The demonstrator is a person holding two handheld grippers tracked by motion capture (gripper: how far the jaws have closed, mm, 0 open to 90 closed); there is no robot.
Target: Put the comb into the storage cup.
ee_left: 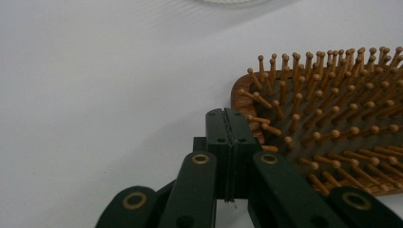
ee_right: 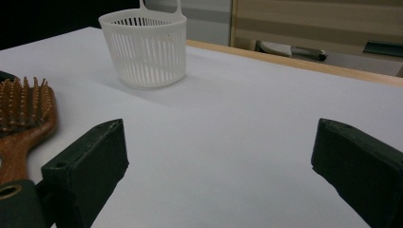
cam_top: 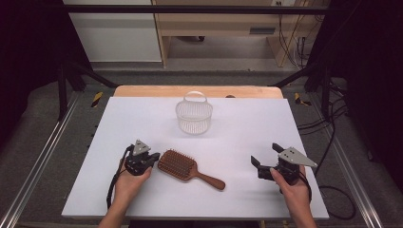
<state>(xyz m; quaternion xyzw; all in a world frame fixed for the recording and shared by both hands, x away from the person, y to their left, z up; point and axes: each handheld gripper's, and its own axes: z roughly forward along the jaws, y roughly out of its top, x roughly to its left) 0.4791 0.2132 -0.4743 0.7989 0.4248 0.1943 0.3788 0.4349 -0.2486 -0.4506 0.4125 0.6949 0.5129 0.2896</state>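
A wooden paddle hairbrush (cam_top: 183, 166) lies bristles up on the white table (cam_top: 247, 133), its handle pointing toward the front right. My left gripper (cam_top: 153, 157) is shut with nothing between its jaws, its tip right beside the brush head's left edge (ee_left: 247, 90); whether it touches I cannot tell. My right gripper (cam_top: 266, 154) rests at the front right, open and empty, its jaws wide apart over bare table (ee_right: 223, 142). The brush (ee_right: 21, 118) shows at the left of the right gripper view. A white slatted basket (cam_top: 194, 115) with a handle stands upright near the back middle.
The basket (ee_right: 145, 47) is also ahead and left in the right gripper view. A wooden strip (cam_top: 197, 91) borders the table's far edge. Metal rails and cables run along both sides of the table.
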